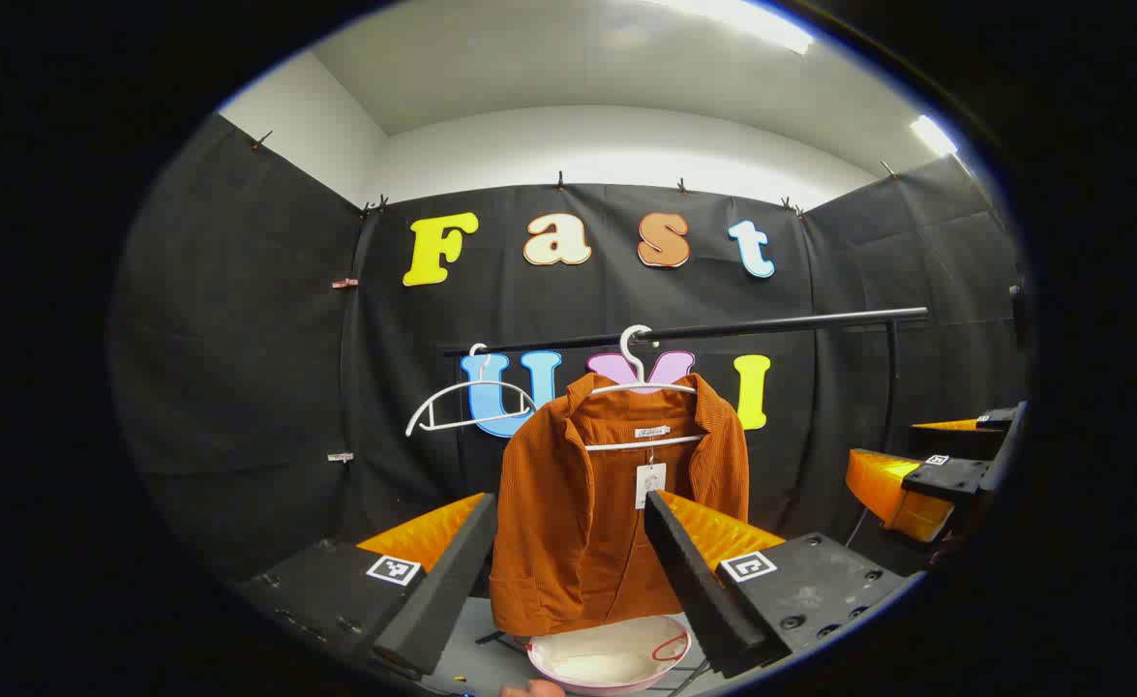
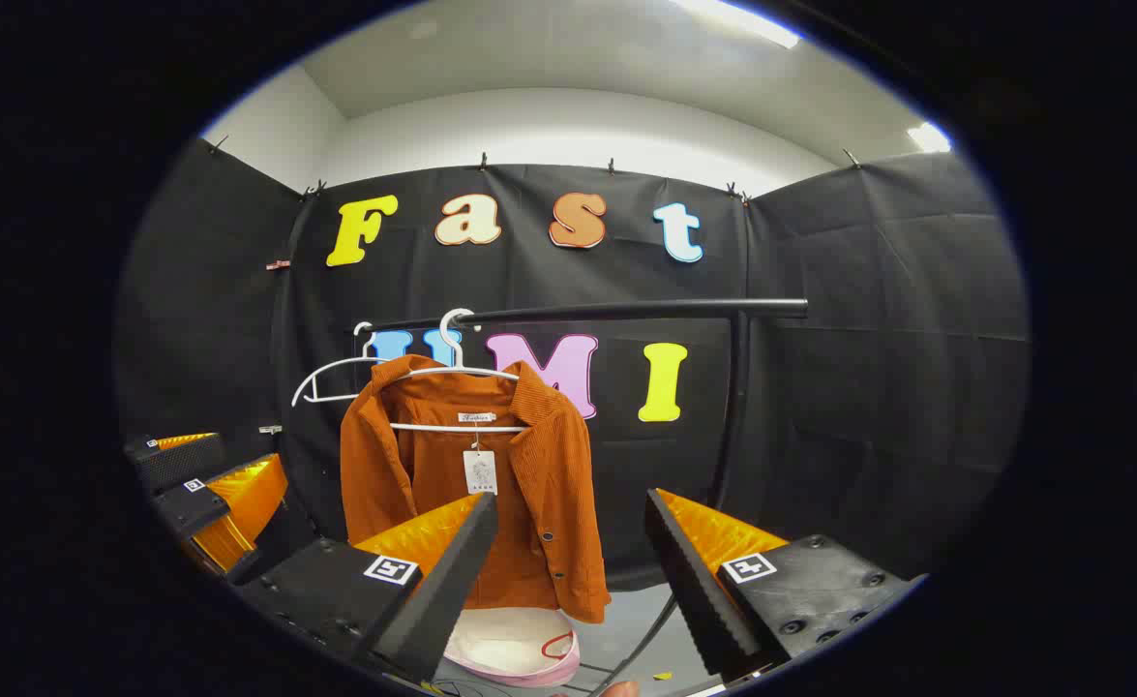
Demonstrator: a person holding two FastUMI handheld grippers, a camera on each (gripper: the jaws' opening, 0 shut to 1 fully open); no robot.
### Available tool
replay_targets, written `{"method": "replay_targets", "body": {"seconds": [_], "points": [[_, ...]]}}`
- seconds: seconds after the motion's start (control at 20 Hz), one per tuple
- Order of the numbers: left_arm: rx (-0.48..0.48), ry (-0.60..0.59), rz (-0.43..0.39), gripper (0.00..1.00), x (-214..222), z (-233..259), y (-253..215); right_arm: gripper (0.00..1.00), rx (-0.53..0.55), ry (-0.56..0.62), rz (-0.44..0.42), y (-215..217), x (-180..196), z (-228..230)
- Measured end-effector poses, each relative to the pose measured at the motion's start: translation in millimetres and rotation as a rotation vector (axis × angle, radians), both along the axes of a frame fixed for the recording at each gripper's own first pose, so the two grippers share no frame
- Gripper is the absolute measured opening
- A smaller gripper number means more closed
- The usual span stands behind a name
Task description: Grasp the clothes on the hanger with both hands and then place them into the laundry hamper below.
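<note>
Barely started: rust-orange corduroy jacket (image 1: 616, 503) hanging on white plastic hanger (image 1: 638, 379), pink-rimmed white hamper (image 1: 612, 656) below jacket, left gripper (image 1: 568, 571) and right gripper (image 2: 568, 571) both spread wide, gripping nothing.

Black cloth (image 1: 239, 339) hangs as the booth's wall on three sides, pinned along its top edge with small clips (image 1: 560, 180). Above it runs a white wall (image 1: 607, 145) under a pale ceiling (image 1: 568, 58), where two bright strip lights (image 1: 742, 19) glow. A black rail (image 1: 723, 331) on an upright post (image 2: 734, 407) crosses in front of the back cloth. Below lies a grey floor (image 2: 636, 610), with a dark cable (image 2: 650, 629) trailing across it.
</note>
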State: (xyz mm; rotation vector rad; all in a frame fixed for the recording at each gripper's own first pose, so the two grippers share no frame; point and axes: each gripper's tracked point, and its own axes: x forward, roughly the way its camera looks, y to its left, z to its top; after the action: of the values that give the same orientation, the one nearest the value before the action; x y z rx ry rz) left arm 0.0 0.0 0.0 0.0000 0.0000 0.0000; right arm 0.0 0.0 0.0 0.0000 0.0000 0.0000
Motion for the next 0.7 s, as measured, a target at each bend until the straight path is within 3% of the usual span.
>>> {"method": "replay_targets", "body": {"seconds": [0.7], "points": [[0.001,-0.01,-0.011,0.96,-0.4,1.1,0.3,0.98,0.011,0.001,-0.008,6.9,-2.0,-1.7]]}}
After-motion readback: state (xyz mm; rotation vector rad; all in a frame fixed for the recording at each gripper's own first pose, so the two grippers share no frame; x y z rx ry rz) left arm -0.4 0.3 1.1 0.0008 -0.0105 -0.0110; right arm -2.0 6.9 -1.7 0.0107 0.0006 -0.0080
